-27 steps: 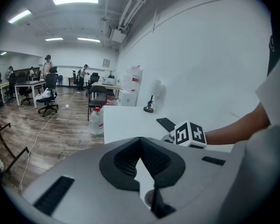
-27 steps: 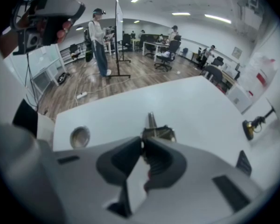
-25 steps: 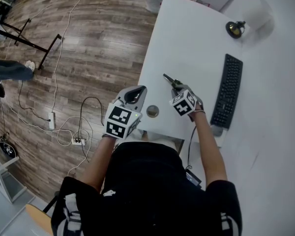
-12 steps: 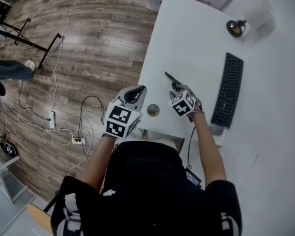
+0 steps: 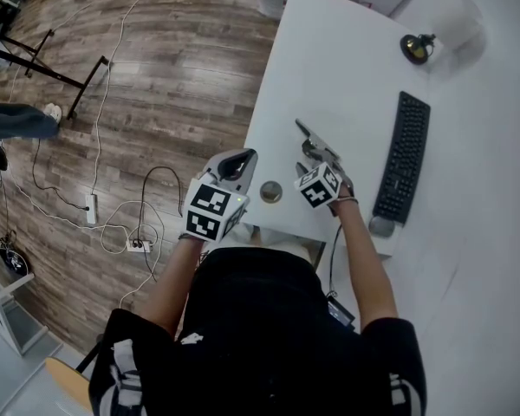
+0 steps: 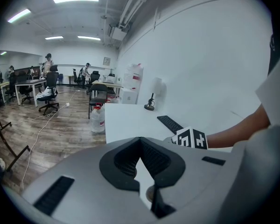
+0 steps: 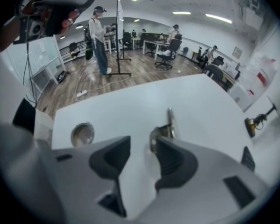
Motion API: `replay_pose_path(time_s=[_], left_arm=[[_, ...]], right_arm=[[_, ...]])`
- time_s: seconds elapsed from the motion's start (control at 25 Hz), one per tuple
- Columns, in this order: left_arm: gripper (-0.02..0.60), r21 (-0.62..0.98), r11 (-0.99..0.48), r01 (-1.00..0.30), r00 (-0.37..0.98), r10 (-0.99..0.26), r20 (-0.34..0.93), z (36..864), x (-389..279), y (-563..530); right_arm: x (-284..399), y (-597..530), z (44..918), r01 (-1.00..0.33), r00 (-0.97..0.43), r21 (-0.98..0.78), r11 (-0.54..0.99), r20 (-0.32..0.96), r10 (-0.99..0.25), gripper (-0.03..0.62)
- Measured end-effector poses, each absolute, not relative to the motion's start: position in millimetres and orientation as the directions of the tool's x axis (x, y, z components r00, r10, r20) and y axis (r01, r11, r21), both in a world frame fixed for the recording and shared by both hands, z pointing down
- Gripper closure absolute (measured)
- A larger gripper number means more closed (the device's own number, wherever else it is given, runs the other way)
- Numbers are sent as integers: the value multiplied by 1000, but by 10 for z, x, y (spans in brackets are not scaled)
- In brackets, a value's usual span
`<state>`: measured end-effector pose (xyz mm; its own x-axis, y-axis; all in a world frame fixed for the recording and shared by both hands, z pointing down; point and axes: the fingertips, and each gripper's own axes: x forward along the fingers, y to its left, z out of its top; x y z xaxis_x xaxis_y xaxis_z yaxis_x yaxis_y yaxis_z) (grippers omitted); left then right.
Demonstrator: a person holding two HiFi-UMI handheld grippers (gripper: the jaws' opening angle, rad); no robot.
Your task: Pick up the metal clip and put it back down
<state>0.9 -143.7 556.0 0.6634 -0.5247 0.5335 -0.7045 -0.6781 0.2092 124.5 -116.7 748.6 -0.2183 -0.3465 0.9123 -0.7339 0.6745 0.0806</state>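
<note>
**Clip set down near the tabletop's corner.** The right gripper [image 5: 319, 159] points steeply down at a white tabletop [image 5: 329, 68]. Its jaws have just been opening and now stand released, with only bare surface between them. The slim dark metal clip [image 5: 315, 139] lies flat on the tabletop just past the jaw tips. Its body sits close against the tip of one jaw but is not pinched, and its thin handle points away across the tabletop.

A round silver cable grommet [image 5: 269, 192] is set into the tabletop. The clip lies near the grommet, on the side away from the person and toward a long black keyboard [image 5: 401, 159]. The keyboard is well apart from the grommet.

The tabletop's near edge runs just beside the grommet, and its long side edge drops to a brown wooden floor [image 5: 173, 76]. The left gripper [image 5: 234, 167] hangs at that side edge, just beside the grommet on the floor side, its jaws clenched tip to tip on nothing. Beyond the grommet and the clip the tabletop stretches bare, as far as a small black desk lamp [image 5: 413, 48] at the far end.
</note>
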Motion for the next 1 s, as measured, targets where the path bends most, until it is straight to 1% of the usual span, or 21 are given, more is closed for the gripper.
replay_pose_path(time_s=[0.64,1.0], left_arm=[[558,215,-685,-696,672,-516,531,5551,9,-1408],[558,207,-700,-684,685,-518,513,5477,48,-1421]], right_arm=[[1314,-1151,7482,-766,-206,71,639,914,-348,413],[1336,-1178,7332,-797,-201,71,600,905,-376,416]])
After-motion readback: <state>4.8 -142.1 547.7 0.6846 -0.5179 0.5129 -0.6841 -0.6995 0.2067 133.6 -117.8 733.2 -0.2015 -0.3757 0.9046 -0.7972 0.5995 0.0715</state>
